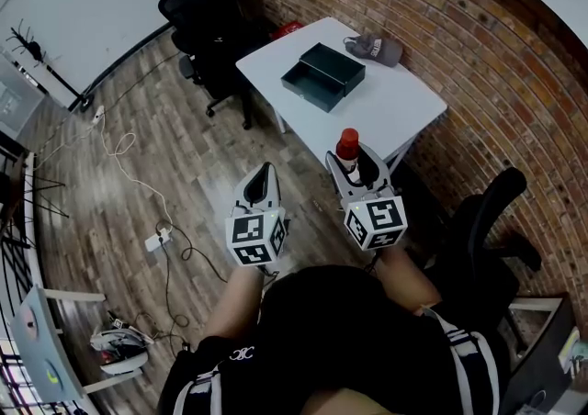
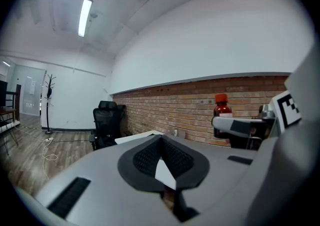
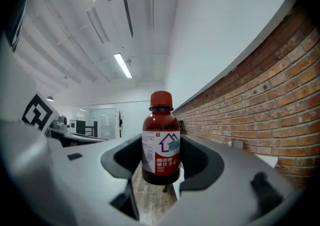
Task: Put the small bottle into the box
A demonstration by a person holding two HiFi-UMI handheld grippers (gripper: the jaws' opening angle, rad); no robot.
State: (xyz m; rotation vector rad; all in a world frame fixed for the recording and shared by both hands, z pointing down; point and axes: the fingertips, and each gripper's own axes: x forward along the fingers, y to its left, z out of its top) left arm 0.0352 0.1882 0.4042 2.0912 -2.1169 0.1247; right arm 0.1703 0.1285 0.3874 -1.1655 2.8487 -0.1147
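The small bottle [image 1: 347, 144] is brown with a red cap and a red and white label. It stands upright between the pads of my right gripper [image 1: 354, 161], which is shut on it, held in the air short of the white table [image 1: 404, 106]. In the right gripper view the bottle [image 3: 161, 145] fills the gap between the jaws of that gripper [image 3: 161, 156]. The dark open box [image 1: 323, 75] lies on the table, farther ahead. My left gripper [image 1: 265, 173] hangs to the left over the floor, shut and empty [image 2: 161, 140]; from it the bottle [image 2: 221, 112] shows at the right.
A grey cap [image 1: 375, 48] lies on the table's far corner by the brick wall [image 1: 441, 9]. Black office chairs [image 1: 216, 28] stand left of the table, and another chair [image 1: 478, 220] stands at my right. Cables and a power strip [image 1: 156, 241] trail over the wooden floor.
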